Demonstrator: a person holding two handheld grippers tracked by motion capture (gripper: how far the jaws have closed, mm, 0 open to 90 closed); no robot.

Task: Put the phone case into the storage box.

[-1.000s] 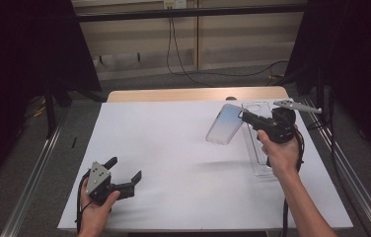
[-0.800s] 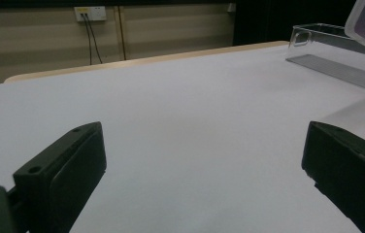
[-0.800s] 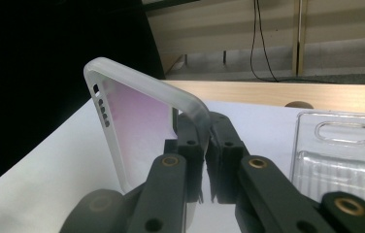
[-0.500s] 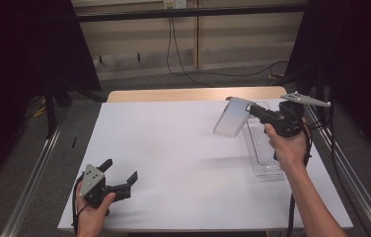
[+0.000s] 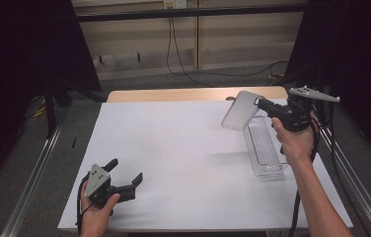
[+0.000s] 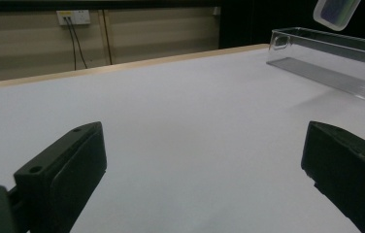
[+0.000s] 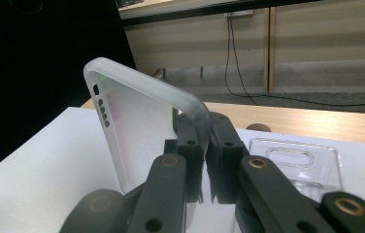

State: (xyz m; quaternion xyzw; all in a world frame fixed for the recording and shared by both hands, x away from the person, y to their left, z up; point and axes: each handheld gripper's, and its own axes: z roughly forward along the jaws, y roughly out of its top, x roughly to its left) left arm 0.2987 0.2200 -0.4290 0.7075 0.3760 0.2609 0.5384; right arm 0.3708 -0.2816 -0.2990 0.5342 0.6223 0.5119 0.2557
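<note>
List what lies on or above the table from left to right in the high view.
left gripper → frosted phone case → right gripper, shut on the case's edge → clear plastic tray lying on the table's right part

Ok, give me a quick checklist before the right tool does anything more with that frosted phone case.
1. Right tool clamped on the translucent frosted phone case: ok.
2. Case lifted off the white table: ok.
3. Clear plastic rectangular tray flat on the table, nothing seen in it: ok.
4. Left tool open, holding nothing: ok.
5. Left tool well apart from case and tray: ok.
6. Grip firm enough not to slip: cannot tell.
</note>
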